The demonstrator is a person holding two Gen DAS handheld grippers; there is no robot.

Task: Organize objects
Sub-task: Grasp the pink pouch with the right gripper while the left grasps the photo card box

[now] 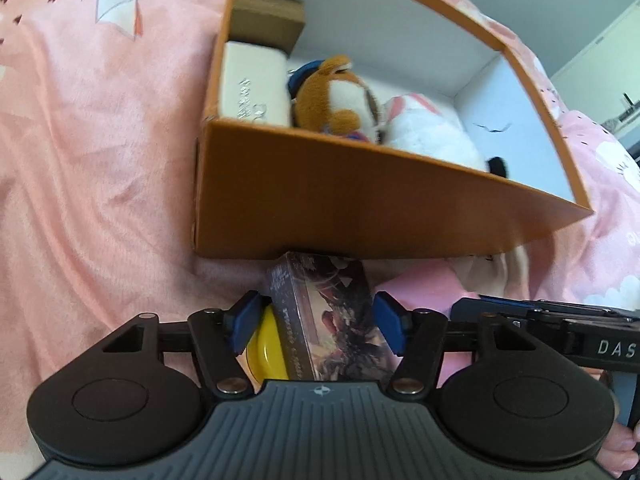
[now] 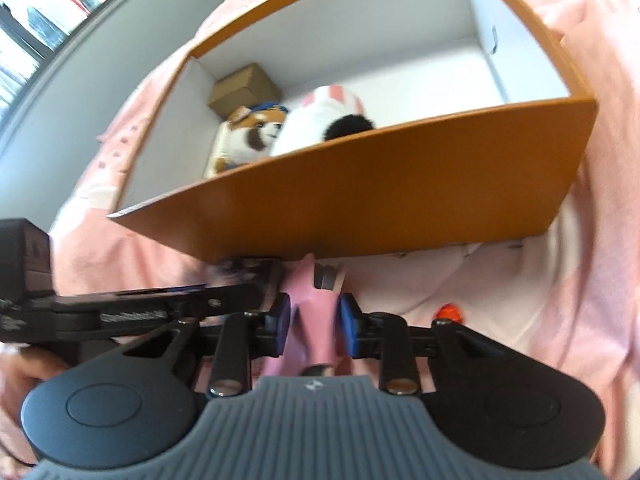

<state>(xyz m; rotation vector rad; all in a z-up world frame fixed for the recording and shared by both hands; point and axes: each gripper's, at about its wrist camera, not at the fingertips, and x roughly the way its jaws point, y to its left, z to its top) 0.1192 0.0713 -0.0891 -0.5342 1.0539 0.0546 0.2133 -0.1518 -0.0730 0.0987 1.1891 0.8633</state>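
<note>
We are looking at our black left gripper (image 1: 316, 322) and black right gripper (image 2: 314, 320): each is showing blue pads, silver pivot screws, round side discs, a ribbed grey body.

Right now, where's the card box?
Left wrist view, low centre: the card box stands between the left gripper pads, just outside the orange box near wall, yellow item beside it.

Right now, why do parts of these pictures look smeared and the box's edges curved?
Left wrist view: the fisheye lens bows the orange box; the plush toys are slightly soft. Right wrist view: motion blur smears the pink toy; window glare.
</note>
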